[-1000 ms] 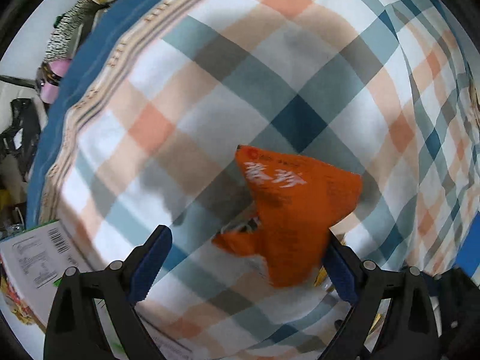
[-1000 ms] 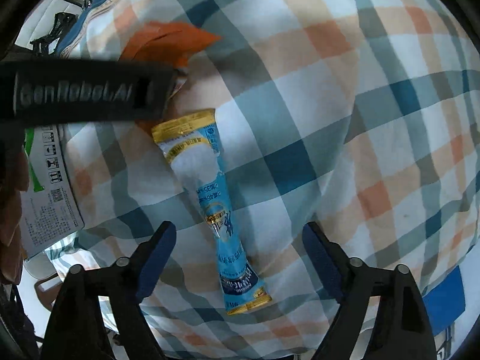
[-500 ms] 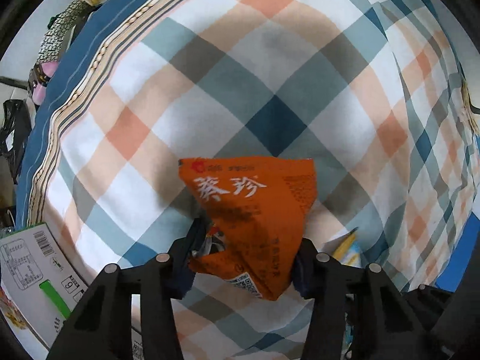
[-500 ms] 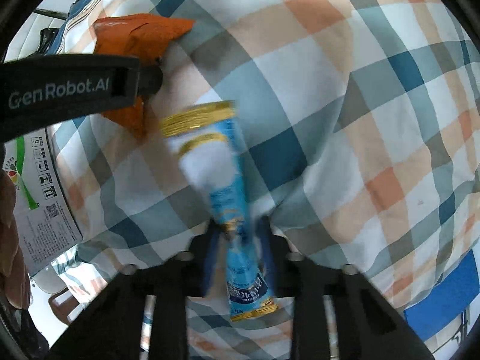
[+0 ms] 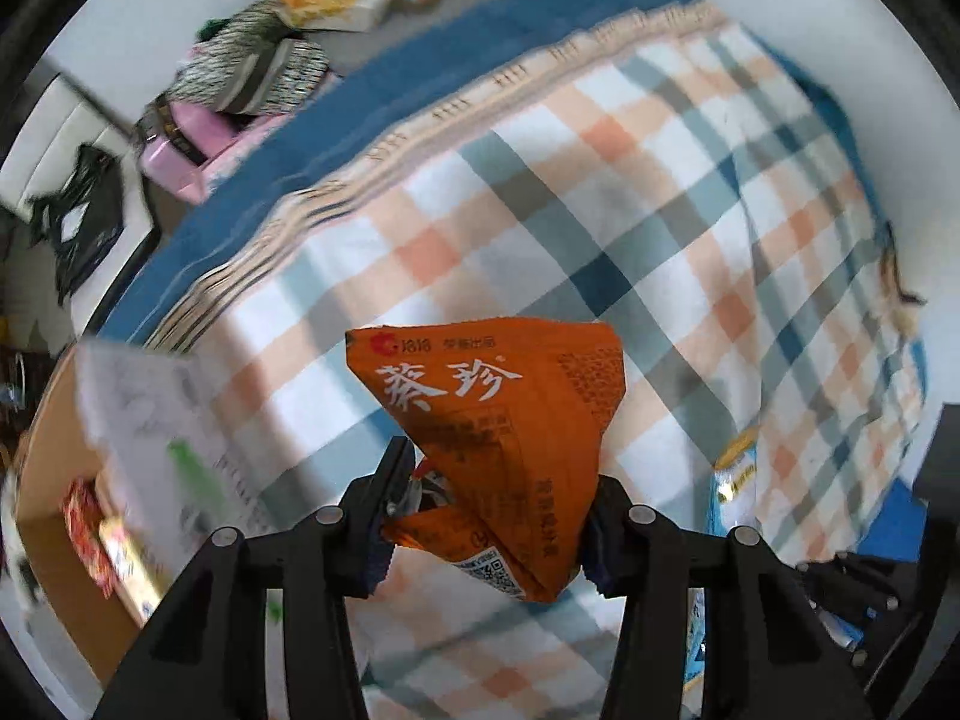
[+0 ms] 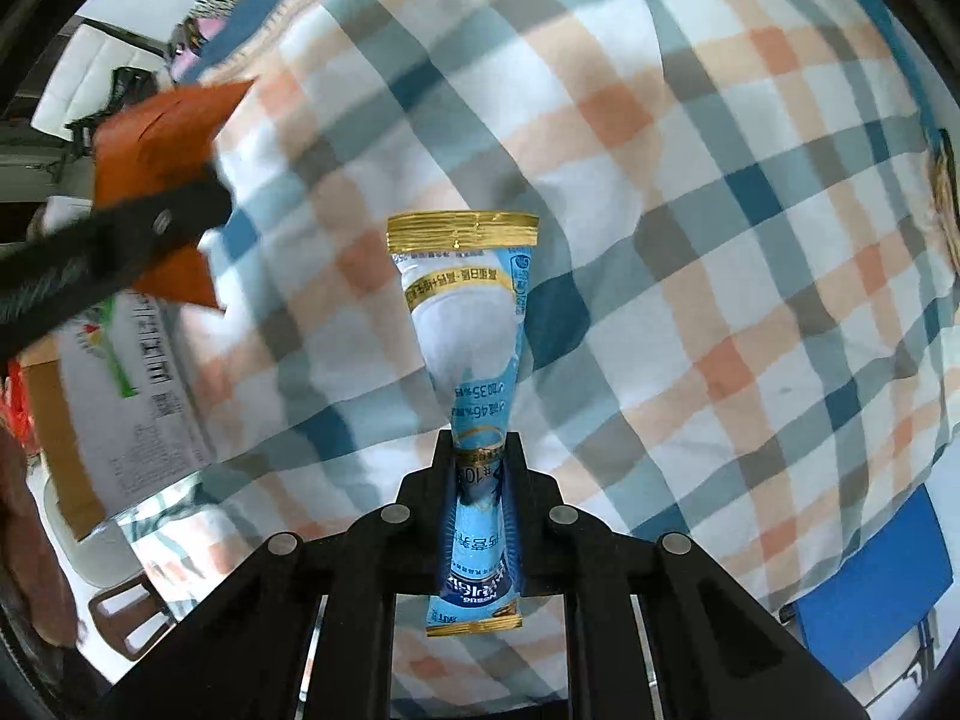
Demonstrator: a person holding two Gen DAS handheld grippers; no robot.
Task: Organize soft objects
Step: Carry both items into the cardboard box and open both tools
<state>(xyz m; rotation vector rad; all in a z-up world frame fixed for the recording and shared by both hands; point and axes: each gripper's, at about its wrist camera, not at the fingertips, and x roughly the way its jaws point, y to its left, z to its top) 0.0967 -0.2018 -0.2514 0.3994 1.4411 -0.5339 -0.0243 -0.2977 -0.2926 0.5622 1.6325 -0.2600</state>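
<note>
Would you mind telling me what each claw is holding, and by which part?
Left claw: orange packet, by its lower part. Right claw: blue sachet, by its narrow lower half.

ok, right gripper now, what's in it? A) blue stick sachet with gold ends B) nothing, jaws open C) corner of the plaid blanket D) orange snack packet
A: in the right wrist view the right gripper is shut on the blue stick sachet, pinching its lower part; the orange packet sits in the left gripper.

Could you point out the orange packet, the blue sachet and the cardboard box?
orange packet (image 5: 498, 420): left wrist view, printed front face.
blue sachet (image 6: 465, 324): right wrist view, white upper panel.
cardboard box (image 5: 57, 516): left wrist view, brown side wall.
</note>
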